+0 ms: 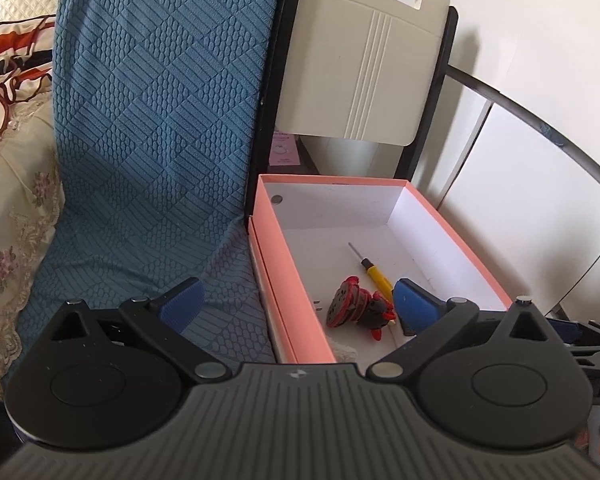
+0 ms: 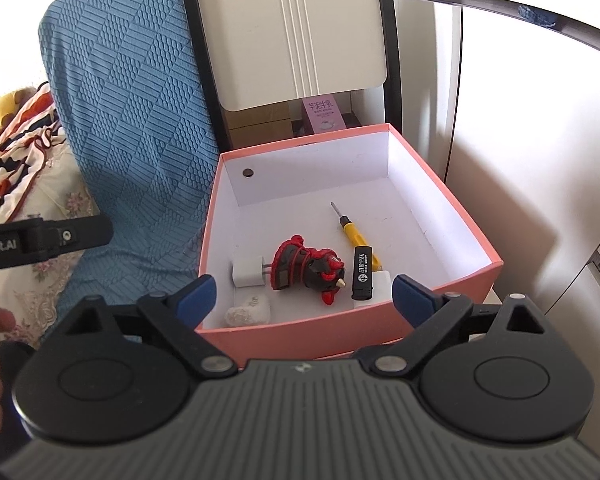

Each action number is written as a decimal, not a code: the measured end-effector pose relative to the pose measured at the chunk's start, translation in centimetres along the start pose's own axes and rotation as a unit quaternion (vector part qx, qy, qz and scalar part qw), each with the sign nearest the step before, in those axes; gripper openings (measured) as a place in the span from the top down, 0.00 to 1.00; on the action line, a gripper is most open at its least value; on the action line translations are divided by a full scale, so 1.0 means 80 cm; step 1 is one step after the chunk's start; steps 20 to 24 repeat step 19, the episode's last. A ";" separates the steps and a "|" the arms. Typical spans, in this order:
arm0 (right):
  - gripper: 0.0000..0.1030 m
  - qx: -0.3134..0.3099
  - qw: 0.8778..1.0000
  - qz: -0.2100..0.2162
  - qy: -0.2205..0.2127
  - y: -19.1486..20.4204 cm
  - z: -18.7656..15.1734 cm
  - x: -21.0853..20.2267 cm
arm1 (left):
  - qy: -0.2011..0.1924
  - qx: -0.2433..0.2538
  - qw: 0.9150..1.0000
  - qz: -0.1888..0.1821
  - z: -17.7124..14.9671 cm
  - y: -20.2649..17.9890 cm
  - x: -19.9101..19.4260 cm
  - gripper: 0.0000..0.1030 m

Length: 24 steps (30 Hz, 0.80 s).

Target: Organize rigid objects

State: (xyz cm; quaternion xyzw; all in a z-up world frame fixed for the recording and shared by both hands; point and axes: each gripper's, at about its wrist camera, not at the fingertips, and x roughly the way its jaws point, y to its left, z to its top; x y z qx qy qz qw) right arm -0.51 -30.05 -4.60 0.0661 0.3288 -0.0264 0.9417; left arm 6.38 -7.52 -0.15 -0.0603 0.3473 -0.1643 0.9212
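— Pink cardboard box point(image 2: 340, 336) holds everything: by its near wall a pale stone point(image 2: 247, 309), a white plug point(image 2: 247, 276), the red-and-black toy point(image 2: 306, 270) and a black USB stick point(image 2: 363, 276) propped on a white block point(image 2: 378, 285).
— Both tools empty?
— Yes. The right gripper point(image 2: 304, 294) hangs over the near wall, jaws apart; the left gripper point(image 1: 298, 300) straddles the box's left wall, also spread, one finger point(image 1: 414, 306) inside.
— Risks?
— I'd guess that finger catching the wall and shoving the light box, or knocking the stick off. Farther in, the yellow screwdriver point(image 2: 356, 236) could roll.
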 end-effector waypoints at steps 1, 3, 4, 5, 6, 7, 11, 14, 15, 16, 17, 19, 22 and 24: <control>0.07 -0.002 1.000 0.000 0.002 0.000 0.000 0.000 | 0.001 0.000 1.000 -0.002 0.000 0.000 0.000 0.01; 0.07 -0.003 1.000 -0.001 0.003 0.000 0.000 0.000 | 0.002 0.000 1.000 -0.004 0.000 -0.001 0.000 0.01; 0.07 -0.003 1.000 0.000 0.003 0.000 0.001 0.000 | 0.001 0.001 1.000 -0.002 0.000 -0.001 -0.001 0.01; 0.07 -0.003 1.000 0.000 0.003 0.000 0.001 0.000 | 0.001 0.002 1.000 -0.001 0.000 -0.002 -0.001 0.01; 0.07 -0.004 1.000 0.000 0.003 0.001 0.001 0.000 | 0.001 0.004 1.000 0.000 0.000 -0.002 -0.001 0.01; 0.07 -0.004 1.000 0.000 0.002 0.001 0.001 0.000 | 0.001 0.006 1.000 0.000 0.000 -0.002 -0.002 0.01; 0.07 -0.006 1.000 0.002 0.004 0.002 0.000 0.000 | -0.001 0.009 1.000 0.002 0.001 -0.003 -0.003 0.01; 0.07 -0.008 1.000 0.003 0.005 0.001 0.000 0.000 | -0.004 0.013 1.000 0.004 0.001 -0.004 -0.004 0.01; 0.07 -0.008 1.000 0.004 0.006 0.000 0.000 0.001 | -0.006 0.014 1.000 0.005 0.001 -0.004 -0.005 0.01; 0.07 -0.008 1.000 0.004 0.006 0.000 0.000 0.001 | -0.008 0.016 1.000 0.006 0.001 -0.005 -0.006 0.01; 0.07 -0.008 1.000 0.004 0.005 0.000 0.000 0.001 | -0.009 0.018 1.000 0.006 0.001 -0.006 -0.007 0.01; 0.07 -0.008 1.000 0.003 0.005 0.000 0.000 0.001 | -0.006 0.018 1.000 0.004 0.002 -0.006 -0.007 0.01; 0.07 -0.008 1.000 0.003 0.005 0.000 0.000 0.001 | -0.006 0.018 1.000 0.004 0.002 -0.006 -0.007 0.01; 0.07 -0.008 1.000 0.003 0.005 0.000 0.000 0.001 | -0.006 0.018 1.000 0.004 0.002 -0.006 -0.007 0.01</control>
